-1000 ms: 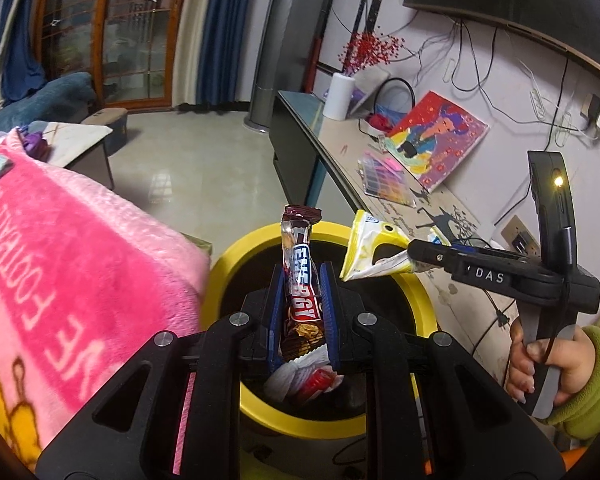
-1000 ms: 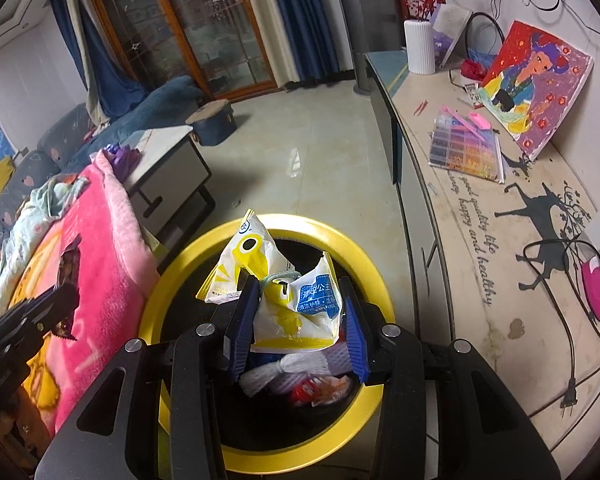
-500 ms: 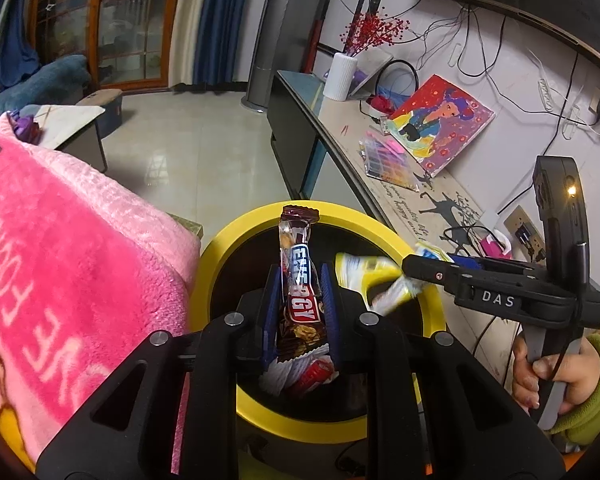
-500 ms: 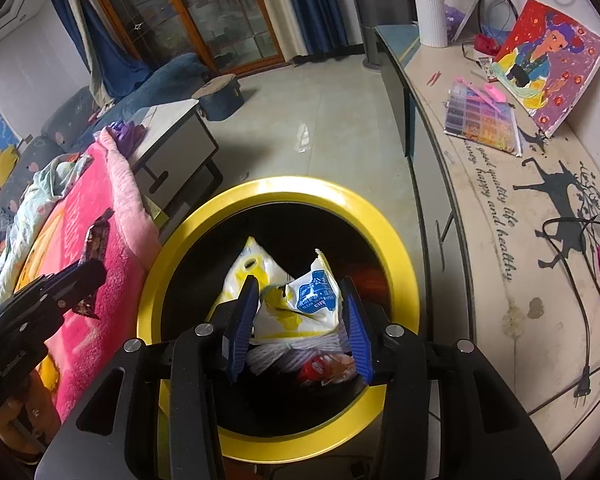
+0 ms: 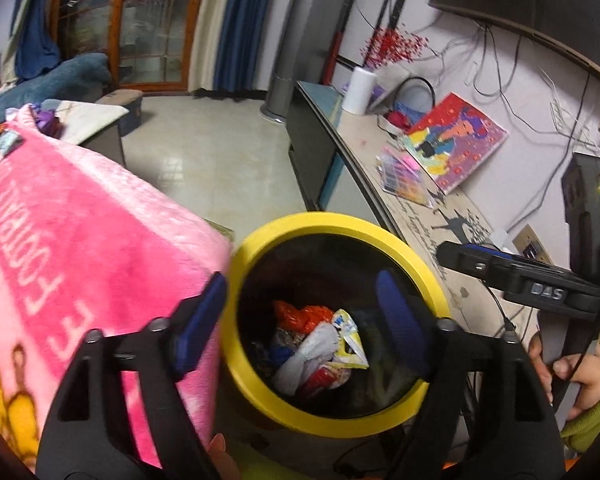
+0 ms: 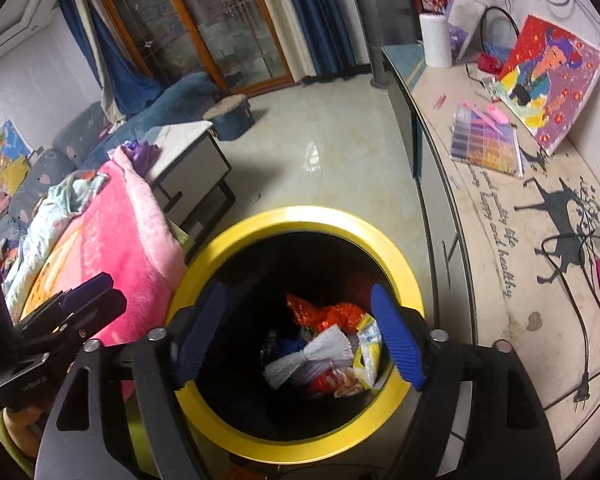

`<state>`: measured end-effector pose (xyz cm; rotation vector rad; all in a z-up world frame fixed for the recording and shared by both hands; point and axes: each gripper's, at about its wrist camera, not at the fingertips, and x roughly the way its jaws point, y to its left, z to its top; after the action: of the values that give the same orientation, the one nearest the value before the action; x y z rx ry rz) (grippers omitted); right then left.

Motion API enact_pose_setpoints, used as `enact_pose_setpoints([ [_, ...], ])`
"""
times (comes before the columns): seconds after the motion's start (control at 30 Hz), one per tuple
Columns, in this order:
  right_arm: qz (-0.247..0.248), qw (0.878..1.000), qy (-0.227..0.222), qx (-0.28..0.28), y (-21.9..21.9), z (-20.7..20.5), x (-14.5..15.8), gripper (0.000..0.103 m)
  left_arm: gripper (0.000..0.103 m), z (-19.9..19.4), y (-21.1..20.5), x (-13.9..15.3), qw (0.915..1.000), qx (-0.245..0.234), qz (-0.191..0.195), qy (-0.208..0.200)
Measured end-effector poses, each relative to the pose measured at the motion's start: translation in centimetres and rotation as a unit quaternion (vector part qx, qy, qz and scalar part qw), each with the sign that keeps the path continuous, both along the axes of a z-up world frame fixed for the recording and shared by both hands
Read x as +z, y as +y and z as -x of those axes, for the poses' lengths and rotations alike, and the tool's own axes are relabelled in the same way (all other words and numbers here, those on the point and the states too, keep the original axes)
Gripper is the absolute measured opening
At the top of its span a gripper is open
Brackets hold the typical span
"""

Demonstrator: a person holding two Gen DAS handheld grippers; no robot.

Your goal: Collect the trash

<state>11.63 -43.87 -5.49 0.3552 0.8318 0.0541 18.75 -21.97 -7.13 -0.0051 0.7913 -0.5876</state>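
Both grippers, left (image 5: pixel 300 320) and right (image 6: pixel 296 332), have just been opened wide, nothing between them. Trash (image 6: pixel 332 352) is seen dropped inside the bin (image 6: pixel 300 216), lower centre; more pickup can't be ruled out.

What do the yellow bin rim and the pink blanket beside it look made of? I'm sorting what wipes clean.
Bin rim: probably hard plastic, smooth with a slight sheen and an even moulded edge. Pink blanket: soft plush fleece, fuzzy matte pile with printed lettering; exact fibre can't be told.

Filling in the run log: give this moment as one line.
left claw: open, empty | right claw: open, empty | both just opened | wrappers in yellow-rimmed bin
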Motion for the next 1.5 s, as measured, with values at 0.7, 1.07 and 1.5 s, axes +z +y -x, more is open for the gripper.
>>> enact_pose_setpoints([
  [0.7,0.038,0.990,-0.089,0.098,15.7,1.8,6.5,0.096,0.092,4.2,14.3,5.8,0.9824,0.172,-0.017,-0.072],
  [1.07,0.087,0.979,-0.160,0.090,19.4,6.4,6.2,0.096,0.092,9.9,18.4,6.8,0.9634,0.228,-0.033,-0.137],
  [1.5,0.100,0.981,-0.148,0.074,20.2,7.2,5.0,0.096,0.092,13.9,19.8,7.1,0.9588,0.230,0.003,-0.167],
])
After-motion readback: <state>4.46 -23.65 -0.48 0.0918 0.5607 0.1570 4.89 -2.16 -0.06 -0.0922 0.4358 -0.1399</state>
